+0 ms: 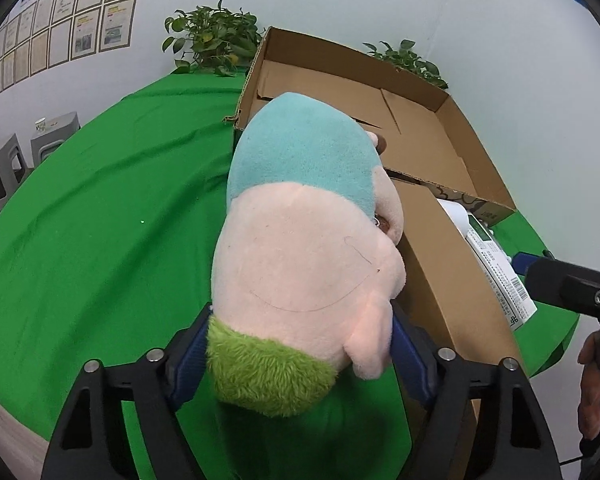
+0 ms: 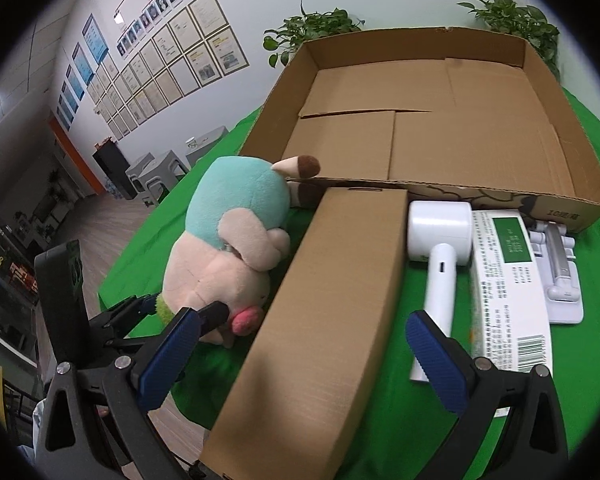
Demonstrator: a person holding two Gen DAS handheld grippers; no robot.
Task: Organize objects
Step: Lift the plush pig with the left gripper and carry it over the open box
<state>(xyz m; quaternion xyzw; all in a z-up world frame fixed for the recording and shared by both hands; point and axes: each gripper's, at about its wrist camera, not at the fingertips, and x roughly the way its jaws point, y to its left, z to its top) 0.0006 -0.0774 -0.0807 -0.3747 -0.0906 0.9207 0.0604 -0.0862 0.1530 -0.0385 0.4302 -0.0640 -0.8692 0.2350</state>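
Note:
My left gripper (image 1: 300,344) is shut on a plush toy (image 1: 308,240) with a teal cap, pink body and green tuft; its blue pads press both sides of the toy. The toy also shows in the right wrist view (image 2: 232,248), left of a long closed brown box (image 2: 324,320). My right gripper (image 2: 304,344) is open, its blue pads either side of the long box's near end, and it holds nothing. A large open cardboard tray (image 2: 416,128) lies beyond, its floor bare.
On the green tablecloth (image 2: 400,408) right of the long box lie a white handheld device (image 2: 440,264), a white and green carton (image 2: 508,288) and a white stand (image 2: 560,276). Potted plants (image 1: 212,36) stand behind the tray. Grey stools (image 1: 8,164) stand left of the table.

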